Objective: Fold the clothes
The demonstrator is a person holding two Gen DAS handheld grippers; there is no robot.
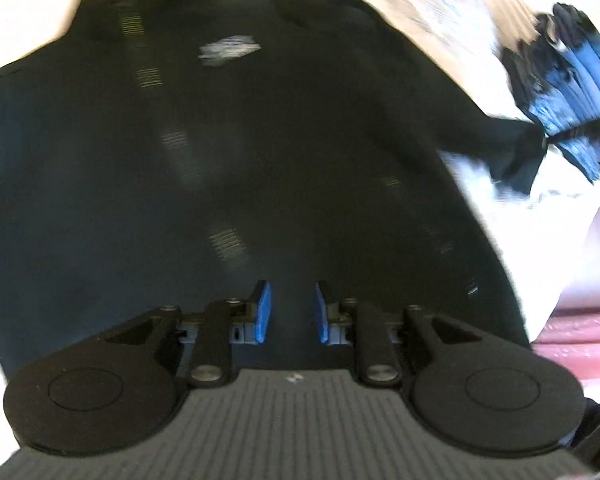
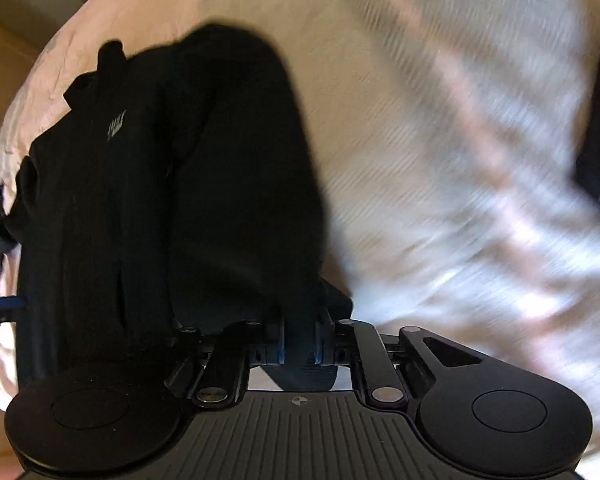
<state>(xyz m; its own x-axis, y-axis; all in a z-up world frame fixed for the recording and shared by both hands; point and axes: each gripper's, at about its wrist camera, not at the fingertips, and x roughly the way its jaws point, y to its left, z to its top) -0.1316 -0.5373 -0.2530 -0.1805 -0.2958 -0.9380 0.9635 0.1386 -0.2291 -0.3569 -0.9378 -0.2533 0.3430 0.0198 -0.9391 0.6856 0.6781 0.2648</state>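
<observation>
A black shirt point(image 1: 240, 152) with a small white chest logo point(image 1: 228, 50) lies spread on a white bedsheet point(image 1: 480, 32). My left gripper point(image 1: 293, 312) hovers open over the shirt's lower part, its blue pads point(image 1: 263, 312) apart with nothing pinched. In the right wrist view the shirt point(image 2: 120, 208) has one side folded over, and my right gripper point(image 2: 300, 346) is shut on a flap of that black fabric. From the left wrist view the right gripper point(image 1: 556, 128) shows blurred at the right, pinching the sleeve end point(image 1: 516, 148).
The wrinkled white sheet point(image 2: 460, 160) stretches wide to the right of the shirt. A pink surface point(image 1: 572, 340) shows at the bed's edge. Wooden floor or furniture point(image 2: 4, 60) lies beyond the bed's far left. The left gripper's tip point(image 2: 4, 304) peeks in at the left edge.
</observation>
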